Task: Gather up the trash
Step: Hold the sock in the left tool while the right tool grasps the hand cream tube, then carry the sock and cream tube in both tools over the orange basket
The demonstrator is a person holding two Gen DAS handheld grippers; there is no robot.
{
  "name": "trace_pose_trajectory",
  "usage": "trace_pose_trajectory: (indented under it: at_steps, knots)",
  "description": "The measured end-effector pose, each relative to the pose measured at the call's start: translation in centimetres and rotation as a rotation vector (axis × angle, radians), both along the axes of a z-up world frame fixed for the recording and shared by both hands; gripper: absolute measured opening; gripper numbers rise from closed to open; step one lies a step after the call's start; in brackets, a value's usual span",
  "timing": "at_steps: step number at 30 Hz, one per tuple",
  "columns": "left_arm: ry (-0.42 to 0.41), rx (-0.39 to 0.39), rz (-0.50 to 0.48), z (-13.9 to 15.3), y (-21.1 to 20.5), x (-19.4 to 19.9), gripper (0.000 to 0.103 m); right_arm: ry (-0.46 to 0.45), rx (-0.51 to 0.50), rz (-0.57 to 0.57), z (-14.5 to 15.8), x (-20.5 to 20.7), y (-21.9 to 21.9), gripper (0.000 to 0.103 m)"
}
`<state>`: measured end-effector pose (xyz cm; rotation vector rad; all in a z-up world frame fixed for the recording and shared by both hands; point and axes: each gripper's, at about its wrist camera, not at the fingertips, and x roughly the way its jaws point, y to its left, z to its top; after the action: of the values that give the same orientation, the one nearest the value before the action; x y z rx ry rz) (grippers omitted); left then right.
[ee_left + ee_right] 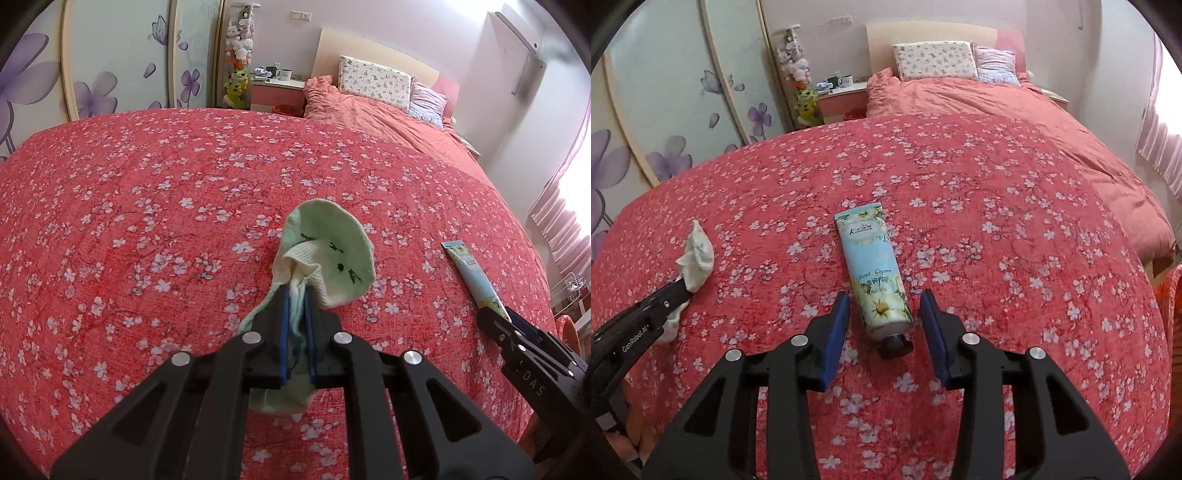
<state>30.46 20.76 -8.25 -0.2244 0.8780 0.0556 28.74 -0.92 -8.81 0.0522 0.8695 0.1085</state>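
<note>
My left hand-held gripper [296, 295] pinches the sock [328, 251] over the bed [147, 206]. My right hand-held gripper [884, 299] gapes around the tube [875, 273]; closing off-centre could squirt it sideways, I reckon.

A pale blue tube [876, 275] lying on the bed reads "Hand Cream" in script; its smaller brand lettering is too blurred to read. The left tongs [677, 291] carry "GenRobot.AI" in white. The right tongs [496, 314] show the letters "DAS".
</note>
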Motion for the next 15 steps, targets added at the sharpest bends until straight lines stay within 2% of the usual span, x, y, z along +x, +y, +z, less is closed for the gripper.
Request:
trace_pose_trajectory:
  at_steps: [2, 9, 15]
  knots:
    - [0.000, -0.001, 0.000, 0.0, 0.0, 0.0, 0.011, 0.000, 0.006, 0.004, 0.1, 0.3, 0.0, 0.031]
    - [0.001, 0.011, -0.002, 0.0, -0.1, 0.1, 0.011, -0.002, 0.019, 0.007, 0.1, -1.2, -1.3, 0.028]
    - [-0.006, 0.030, -0.033, 0.2, -0.6, -0.2, 0.007, -0.058, -0.005, 0.012, 1.7, -3.7, -3.1, 0.027]
